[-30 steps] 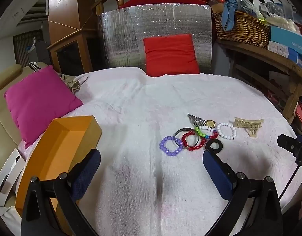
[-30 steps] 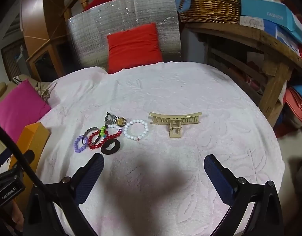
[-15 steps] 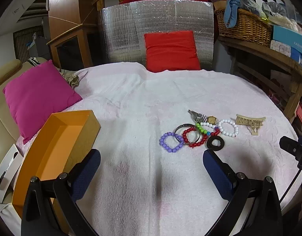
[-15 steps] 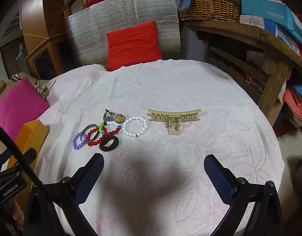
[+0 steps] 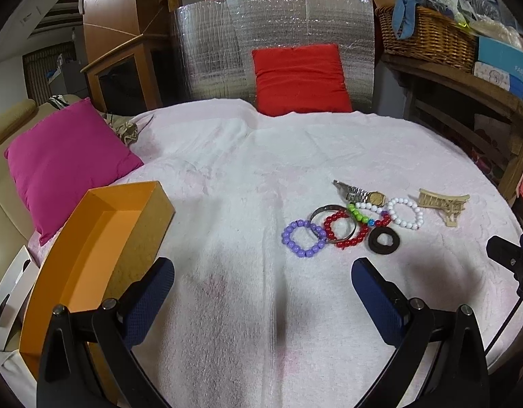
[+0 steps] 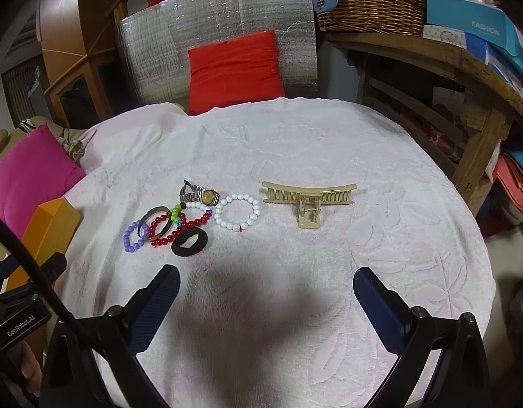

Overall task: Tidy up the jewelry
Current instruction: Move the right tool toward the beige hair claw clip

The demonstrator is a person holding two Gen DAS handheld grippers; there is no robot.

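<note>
Jewelry lies in a loose cluster on the pale pink towel [image 5: 227, 183]: a purple bead bracelet [image 5: 303, 238], a red bead bracelet [image 5: 346, 229] overlapping a metal bangle [image 5: 318, 211], a black hair tie [image 5: 383, 240], a white bead bracelet [image 5: 405, 213], a gold-faced watch [image 5: 361, 195] and a beige claw clip [image 6: 307, 197]. An open orange box [image 5: 91, 255] stands at the left, nothing visible inside. My left gripper [image 5: 263, 292] hovers open, short of the cluster. My right gripper [image 6: 266, 301] is also open, nearer than the claw clip and the white bracelet [image 6: 237, 216].
A magenta cushion [image 5: 64, 159] sits behind the box, a red cushion [image 5: 300, 78] against a silver foil panel at the back. A wooden shelf [image 6: 448, 64] with a wicker basket [image 6: 367, 6] and boxes borders the right side. The other gripper's body [image 6: 20, 306] shows at the left edge.
Both grippers have drawn back and risen slightly, so the jewelry sits a little higher and farther in each view. Nothing on the towel has moved.
</note>
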